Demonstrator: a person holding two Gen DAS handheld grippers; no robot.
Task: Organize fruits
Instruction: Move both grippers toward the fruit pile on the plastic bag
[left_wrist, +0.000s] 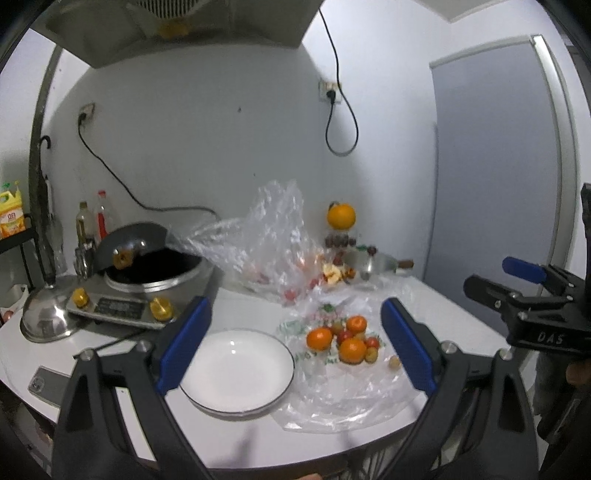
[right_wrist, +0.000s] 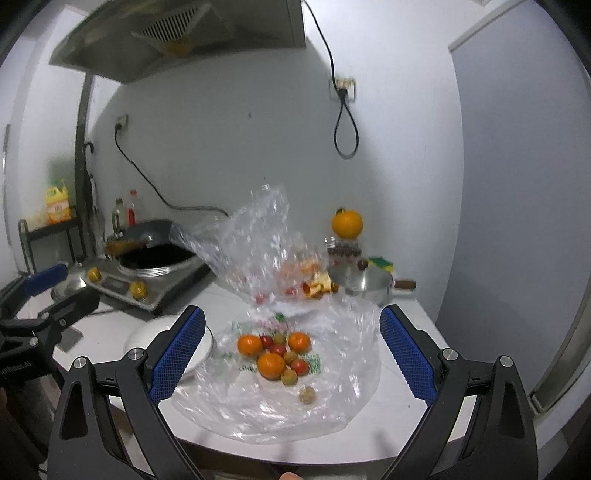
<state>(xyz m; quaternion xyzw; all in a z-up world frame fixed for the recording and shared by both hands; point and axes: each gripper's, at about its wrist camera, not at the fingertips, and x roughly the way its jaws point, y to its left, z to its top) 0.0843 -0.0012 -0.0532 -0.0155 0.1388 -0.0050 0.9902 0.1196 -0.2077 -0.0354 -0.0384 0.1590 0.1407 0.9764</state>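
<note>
Both grippers, left (left_wrist: 295, 343) and right (right_wrist: 291, 350), above the near table (left_wrist: 258, 443) edge, fingers spread and empty; fruits (right_wrist: 275, 352) heaped on a flat bag (right_wrist: 332, 406) mid-table, just right of the white plate (left_wrist: 236, 369).

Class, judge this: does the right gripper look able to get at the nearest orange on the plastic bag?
Probably yes. The right gripper is open and empty, the orange lies uncovered on the plastic bag, and nothing stands between them.

You see a glossy white plate (left_wrist: 236, 369), crinkly clear plastic bag (right_wrist: 343, 373), shiny metal pot (right_wrist: 360, 282) (wooden handle).
</note>
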